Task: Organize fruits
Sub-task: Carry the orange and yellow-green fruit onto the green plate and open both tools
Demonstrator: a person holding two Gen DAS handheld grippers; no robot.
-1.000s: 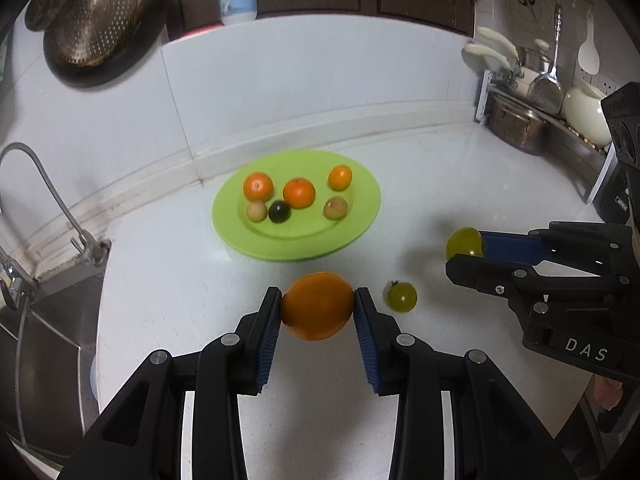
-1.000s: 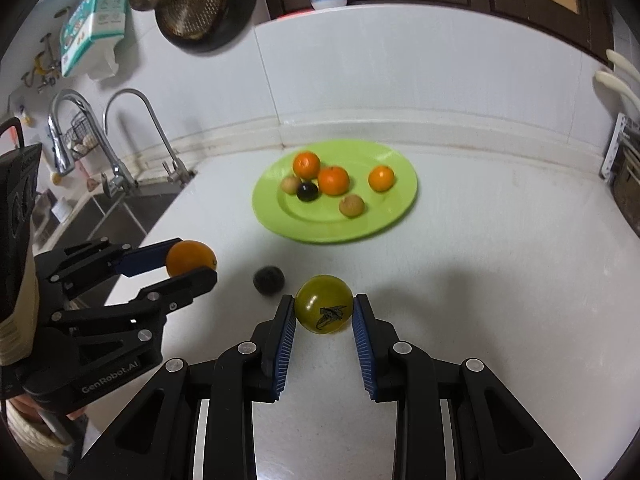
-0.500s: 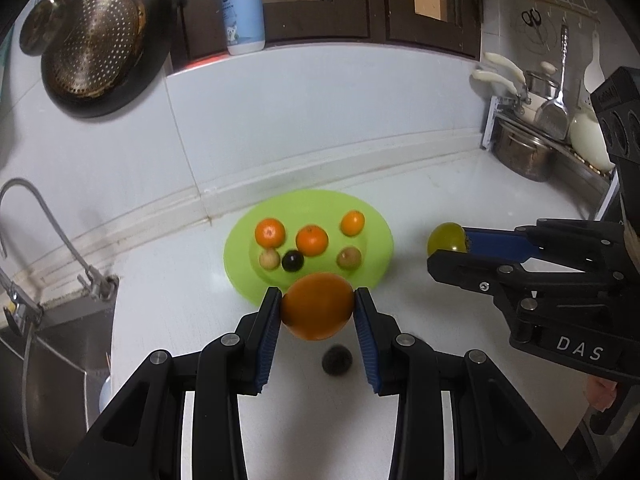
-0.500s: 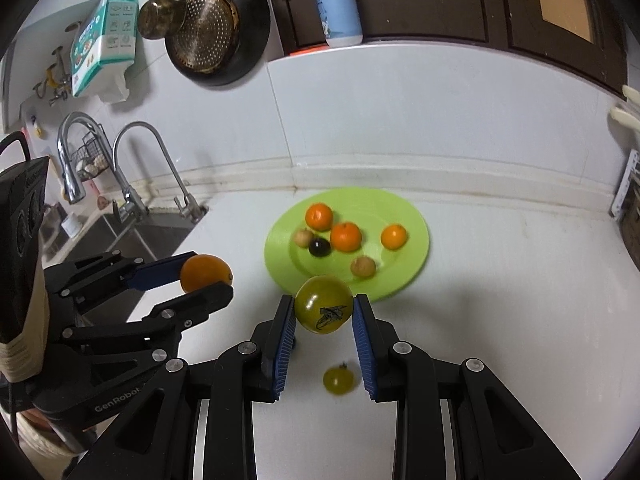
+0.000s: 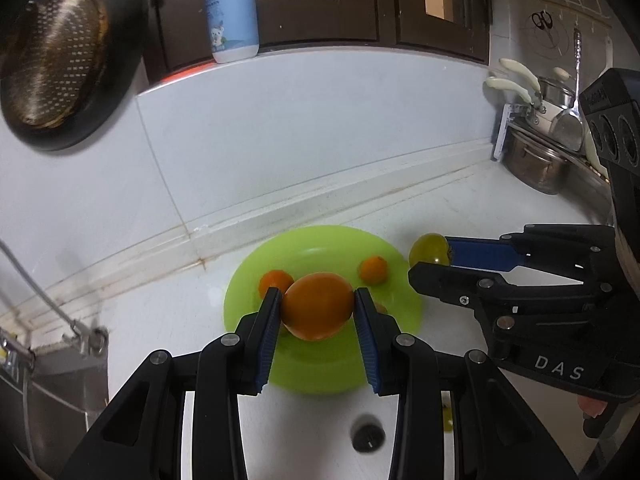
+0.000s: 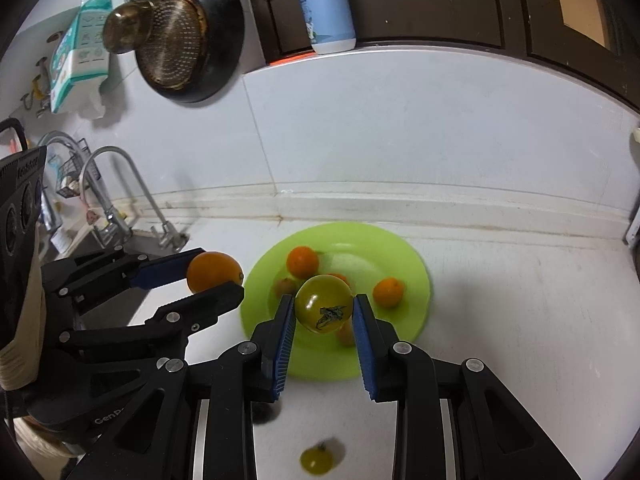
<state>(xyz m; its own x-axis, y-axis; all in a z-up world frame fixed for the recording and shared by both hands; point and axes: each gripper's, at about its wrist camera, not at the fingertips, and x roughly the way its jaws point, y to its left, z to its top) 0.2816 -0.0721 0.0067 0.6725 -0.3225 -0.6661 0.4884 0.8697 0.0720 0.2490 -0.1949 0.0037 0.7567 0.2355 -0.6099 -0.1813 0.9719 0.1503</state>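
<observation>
My left gripper (image 5: pixel 316 306) is shut on a large orange fruit (image 5: pixel 318 306) and holds it above the near side of the green plate (image 5: pixel 320 240). It also shows in the right wrist view (image 6: pixel 214 276). My right gripper (image 6: pixel 324 310) is shut on a yellow-green tomato (image 6: pixel 324 308) above the green plate (image 6: pixel 412 268); this gripper and its tomato (image 5: pixel 430 249) appear at the right in the left wrist view. Several small oranges (image 6: pixel 303 260) lie on the plate. A small yellow-green tomato (image 6: pixel 317 460) and a dark fruit (image 5: pixel 368 438) lie on the counter near me.
A sink with taps (image 6: pixel 120 184) is at the left. Pots and utensils (image 5: pixel 536 164) stand at the back right. A strainer in a pan (image 6: pixel 188 36) hangs on the wall, and a bottle (image 6: pixel 326 4) stands on the ledge.
Both grippers have lifted and moved forward with their fruits, from the counter to above the plate. The loose tomato and dark fruit now lie below and behind the fingertips.
</observation>
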